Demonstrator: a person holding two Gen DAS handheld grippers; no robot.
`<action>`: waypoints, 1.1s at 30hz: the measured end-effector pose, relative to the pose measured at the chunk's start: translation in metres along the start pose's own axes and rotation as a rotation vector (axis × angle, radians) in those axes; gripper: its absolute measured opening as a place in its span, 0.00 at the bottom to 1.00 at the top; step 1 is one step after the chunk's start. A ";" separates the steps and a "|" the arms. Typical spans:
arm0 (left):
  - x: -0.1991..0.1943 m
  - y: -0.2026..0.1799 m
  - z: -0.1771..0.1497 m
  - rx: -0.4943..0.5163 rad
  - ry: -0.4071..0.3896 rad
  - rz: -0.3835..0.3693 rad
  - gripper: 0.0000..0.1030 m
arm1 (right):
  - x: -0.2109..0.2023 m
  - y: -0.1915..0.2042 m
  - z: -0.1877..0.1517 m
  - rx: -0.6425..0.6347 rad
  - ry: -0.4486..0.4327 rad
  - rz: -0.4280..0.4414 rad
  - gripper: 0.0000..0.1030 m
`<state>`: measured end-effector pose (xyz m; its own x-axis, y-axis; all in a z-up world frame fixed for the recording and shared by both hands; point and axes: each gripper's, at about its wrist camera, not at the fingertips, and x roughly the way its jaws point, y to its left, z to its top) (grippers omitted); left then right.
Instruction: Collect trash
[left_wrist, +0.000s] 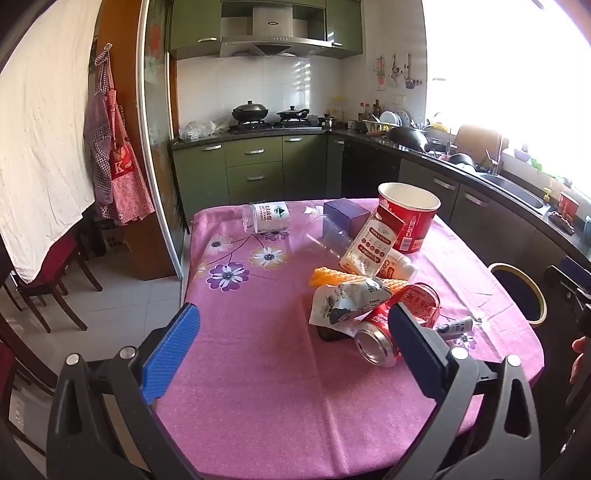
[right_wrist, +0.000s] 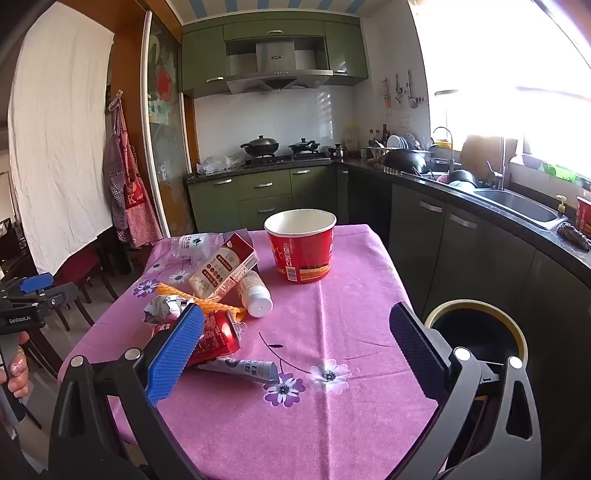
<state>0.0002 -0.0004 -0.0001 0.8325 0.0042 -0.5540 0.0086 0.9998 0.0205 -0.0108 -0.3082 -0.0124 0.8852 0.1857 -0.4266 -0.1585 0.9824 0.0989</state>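
Trash lies on a pink flowered tablecloth (left_wrist: 258, 387): a red paper bucket (left_wrist: 410, 218), a carton (left_wrist: 373, 243), a white bottle (left_wrist: 399, 266), a clear water bottle (left_wrist: 269, 218), a purple box (left_wrist: 345, 214), a crumpled wrapper (left_wrist: 347, 299), red cans (left_wrist: 380, 332) and a tube (right_wrist: 243, 367). A dark trash bin with a yellow rim (right_wrist: 480, 332) stands right of the table. My left gripper (left_wrist: 291, 343) is open and empty above the table's near part. My right gripper (right_wrist: 295, 347) is open and empty above the table; its left finger (right_wrist: 173, 354) stands in front of the cans (right_wrist: 218, 336).
Green kitchen cabinets, a stove with pans (left_wrist: 273, 114) and a counter with a sink (right_wrist: 517, 206) run behind and to the right. Chairs (left_wrist: 55, 280) stand at the left, by hanging aprons (left_wrist: 114, 155) and a white sheet.
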 end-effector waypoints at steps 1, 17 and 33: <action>0.000 0.000 0.000 0.000 0.001 0.000 0.94 | 0.000 0.000 0.000 0.001 0.001 0.001 0.96; -0.002 -0.004 0.003 0.000 -0.003 -0.004 0.94 | -0.002 -0.002 -0.001 0.010 -0.005 -0.002 0.96; -0.009 -0.005 0.006 -0.001 -0.007 -0.007 0.94 | -0.005 -0.001 0.000 0.011 -0.009 -0.003 0.96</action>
<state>-0.0036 -0.0051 0.0095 0.8364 -0.0032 -0.5481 0.0139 0.9998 0.0153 -0.0153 -0.3106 -0.0106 0.8896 0.1825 -0.4188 -0.1511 0.9827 0.1072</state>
